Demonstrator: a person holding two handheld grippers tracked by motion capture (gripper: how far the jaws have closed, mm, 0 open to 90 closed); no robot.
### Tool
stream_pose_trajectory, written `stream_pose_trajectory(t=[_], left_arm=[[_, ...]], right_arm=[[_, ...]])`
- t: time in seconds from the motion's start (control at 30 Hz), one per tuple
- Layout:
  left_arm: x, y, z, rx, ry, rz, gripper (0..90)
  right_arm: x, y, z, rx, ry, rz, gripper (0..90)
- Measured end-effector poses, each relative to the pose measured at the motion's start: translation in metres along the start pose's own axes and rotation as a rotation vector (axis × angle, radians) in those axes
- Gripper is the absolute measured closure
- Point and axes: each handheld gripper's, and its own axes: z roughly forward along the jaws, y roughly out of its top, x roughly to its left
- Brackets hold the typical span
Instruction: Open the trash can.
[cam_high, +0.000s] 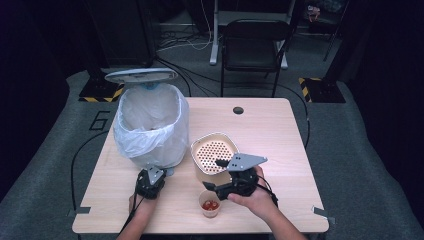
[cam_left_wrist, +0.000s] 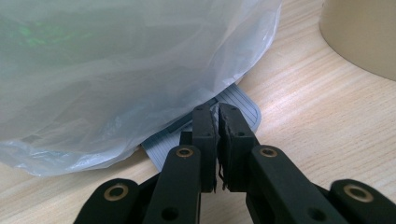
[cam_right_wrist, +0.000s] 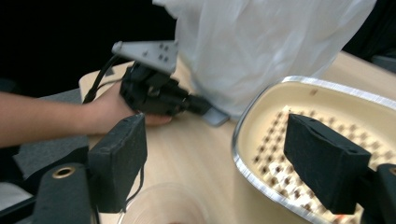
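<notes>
Bin (cam_high: 150, 125) pedal (cam_left_wrist: 238, 100) sits under the closed, empty left gripper (cam_left_wrist: 217, 112). Beside the bin, the right gripper (cam_right_wrist: 215, 163) gapes wide, empty. Next, maybe grab the cup (cam_high: 210, 204).

A bin (cam_high: 150, 125) is standing at the table's (cam_high: 280, 135) left. A basket (cam_high: 215, 152) is sitting right of it, a cup (cam_high: 210, 202) lying before the basket.

Pale wood-grain table (cam_high: 280, 135), translucent plastic liner (cam_high: 150, 125)
</notes>
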Motion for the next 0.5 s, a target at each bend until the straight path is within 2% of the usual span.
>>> stream_pose_trajectory(t=[0.1, 0.2, 0.27, 0.3, 0.33, 0.5], left_arm=[[-0.001, 0.0, 0.0, -0.004, 0.001, 0.001, 85.5], [0.001, 0.0, -0.001, 0.008, 0.0, 0.013, 85.5], [0.0, 0.0, 0.0, 0.004, 0.0, 0.005, 85.5], [0.001, 0.0, 0.0, 0.005, 0.001, 0.01, 85.5], [0.0, 0.0, 0.0, 0.004, -0.004, -0.001, 85.5], [0.0, 0.0, 0.0, -0.005, 0.005, -0.002, 85.5]], right_arm=[[0.004, -0.014, 0.0, 0.002, 0.014, 0.028, 16.1], [0.008, -0.022, 0.001, 0.007, 0.016, 0.034, 15.2], [0.011, -0.028, 0.002, 0.009, 0.022, 0.031, 14.6], [0.014, -0.035, 0.004, 0.025, 0.025, 0.035, 14.3], [0.014, -0.035, 0.004, 0.025, 0.025, 0.035, 14.3], [0.018, -0.053, 0.016, 0.071, 0.016, 0.032, 13.8]])
